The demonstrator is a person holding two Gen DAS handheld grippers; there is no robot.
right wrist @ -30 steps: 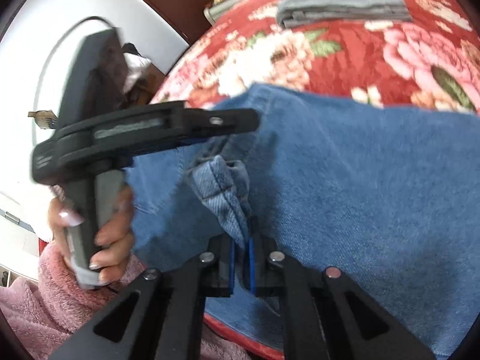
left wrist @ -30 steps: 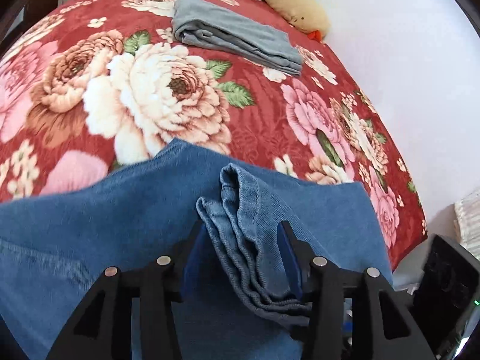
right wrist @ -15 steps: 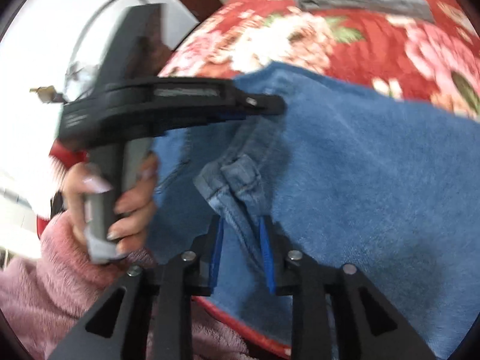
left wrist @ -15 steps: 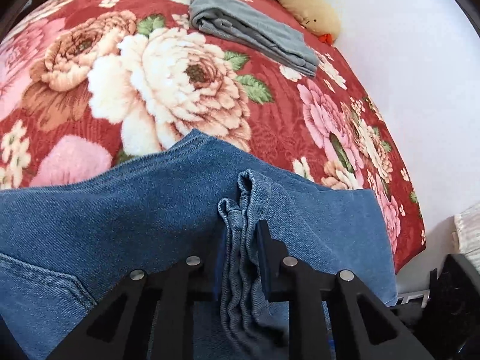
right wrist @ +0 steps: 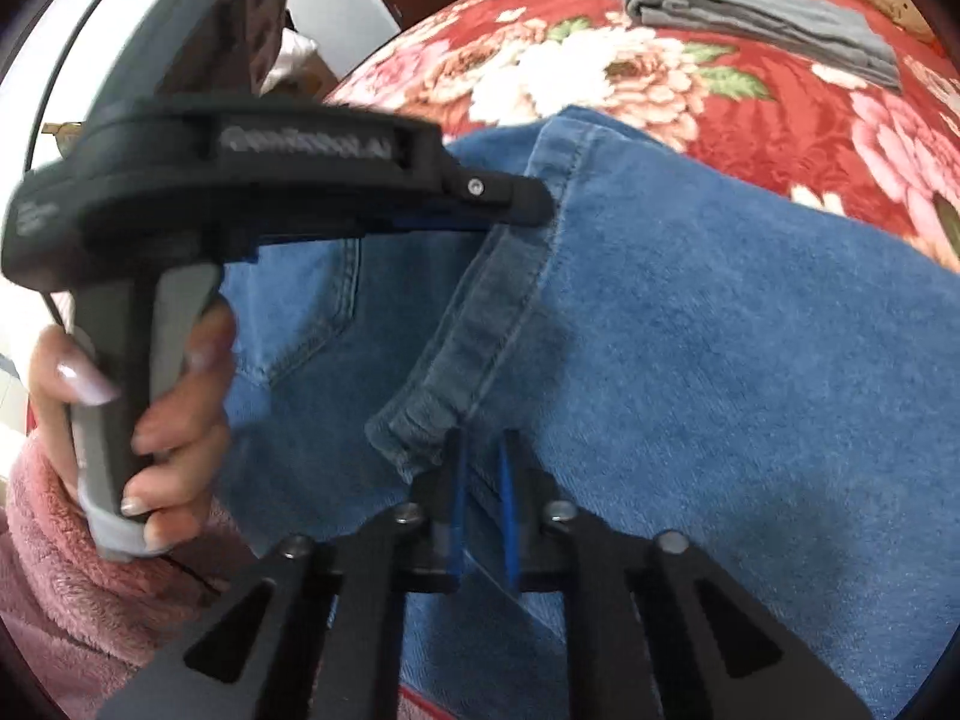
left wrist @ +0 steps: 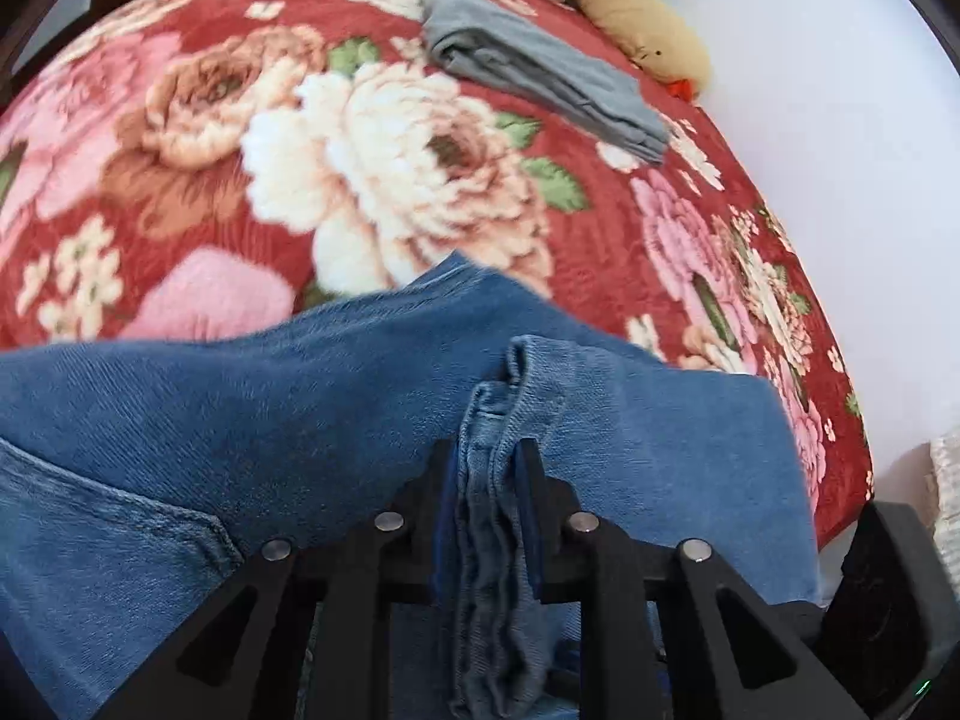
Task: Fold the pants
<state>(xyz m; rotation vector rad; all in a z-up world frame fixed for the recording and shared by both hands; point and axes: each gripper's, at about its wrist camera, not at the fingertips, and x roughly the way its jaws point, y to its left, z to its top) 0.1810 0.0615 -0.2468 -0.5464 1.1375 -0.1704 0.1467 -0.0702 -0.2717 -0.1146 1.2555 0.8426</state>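
Note:
Blue jeans (left wrist: 252, 420) lie across the near part of a red floral blanket (left wrist: 390, 180). My left gripper (left wrist: 489, 468) is shut on a bunched denim hem of the jeans (left wrist: 498, 516). In the right wrist view the jeans (right wrist: 720, 330) fill the middle, and the left gripper (right wrist: 528, 204), held in a hand, pinches the hem edge. My right gripper (right wrist: 480, 468) has its jaws a little apart, just behind the hem's corner (right wrist: 420, 414), which lies loose in front of the fingertips.
A folded grey garment (left wrist: 540, 66) lies far back on the blanket, also in the right wrist view (right wrist: 762, 18). A tan plush toy (left wrist: 648, 30) sits against the white wall on the right. The blanket's edge drops off at the right.
My left gripper closed on the bunched hem and has moved forward over the blanket. My right gripper opened, let the hem go, and the hem now lies stretched between the two grippers.

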